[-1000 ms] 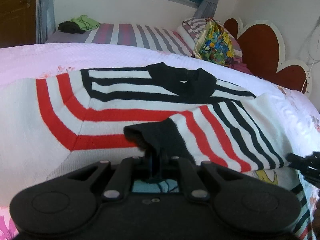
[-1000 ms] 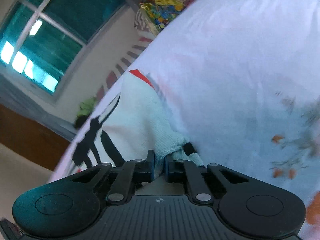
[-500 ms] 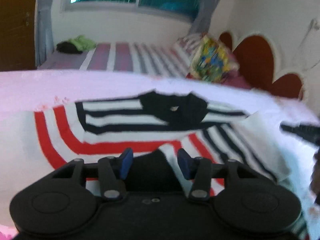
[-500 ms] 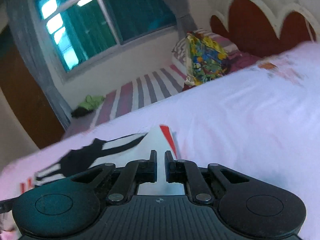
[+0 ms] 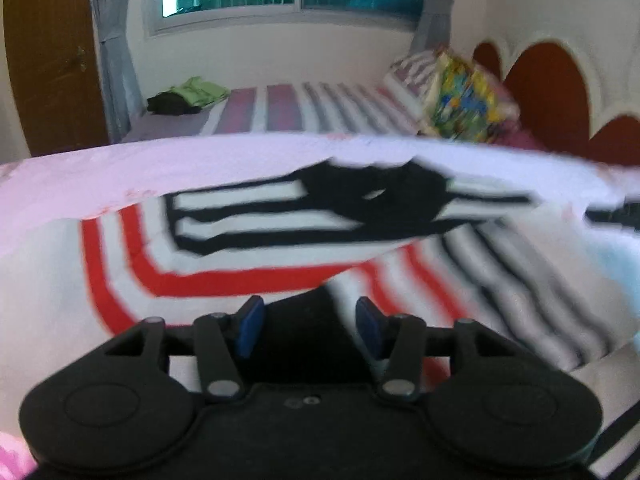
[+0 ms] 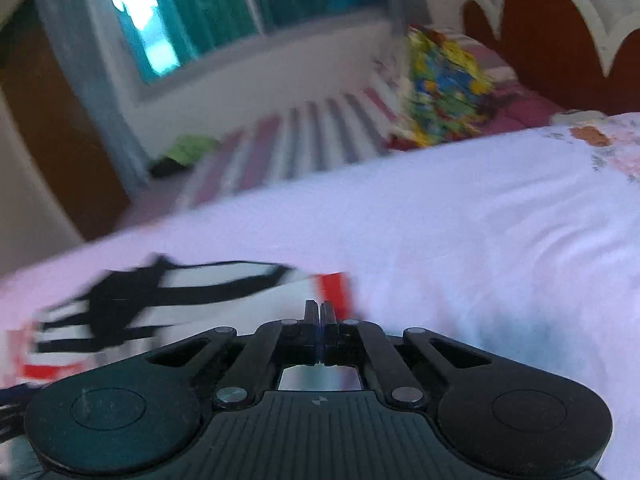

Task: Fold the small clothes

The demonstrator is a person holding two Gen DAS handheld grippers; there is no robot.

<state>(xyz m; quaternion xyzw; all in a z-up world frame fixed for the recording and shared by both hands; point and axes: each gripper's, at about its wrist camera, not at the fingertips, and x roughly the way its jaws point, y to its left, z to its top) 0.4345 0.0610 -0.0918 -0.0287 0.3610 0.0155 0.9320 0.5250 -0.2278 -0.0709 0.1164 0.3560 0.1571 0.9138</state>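
Since a second ago your left gripper [image 5: 310, 322] has let go of the black cuff and its jaws have just been opening; they now stand about half apart, pressing on nothing, with the dark cuff of the sweater [image 5: 280, 236] lying between and just below the blue pads [image 5: 250, 326]. Your right gripper [image 6: 320, 314] has dropped the hem it was pinching and its jaws are now fully together, empty.

You have the sweater spread flat on the bed [image 5: 100, 172], long axis running 9 to 3 in the left view, collar at 12, folded sleeve reaching toward 6. From the right jaws, it lies at 9 to 10, its red-edged corner just beside the tips.

Your left is over the garment, so it looks the nearer for the next fold; your right, I judge, would have to open and swing toward 9 first
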